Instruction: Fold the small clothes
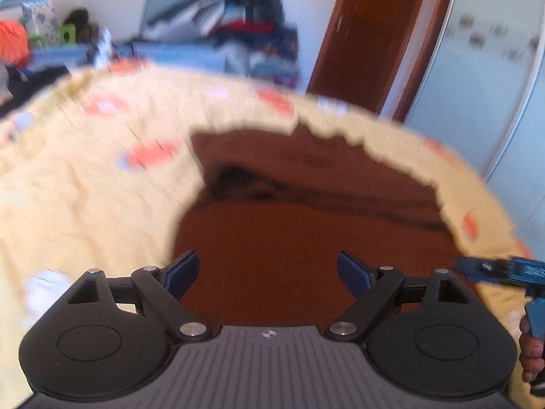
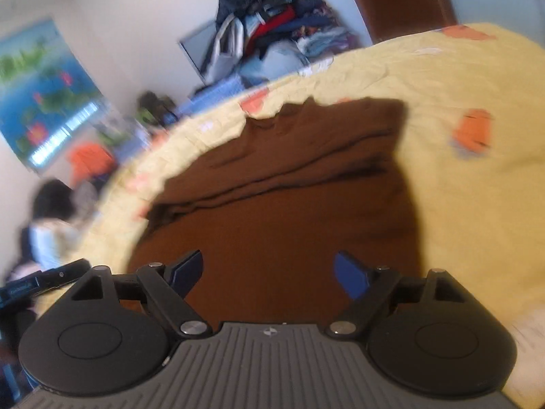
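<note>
Left gripper point(image 1: 267, 274): jaws wide, empty.
Right gripper point(image 2: 269, 274): jaws wide, empty.
Brown cloth garment point(image 2: 289, 204): lay at twelve o'clock of both, on yellow patterned bedsheet point(image 2: 460, 204).

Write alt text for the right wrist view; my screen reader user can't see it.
The open right gripper hangs empty over a brown garment spread on a yellow bedspread with orange patches. Behind the bed, a pile of clothes rests against a white wall; the picture is motion-blurred.

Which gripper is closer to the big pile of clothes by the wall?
Hard to tell. The left gripper and right gripper both hover open over the brown garment, with the clothes pile far beyond the bed.
</note>
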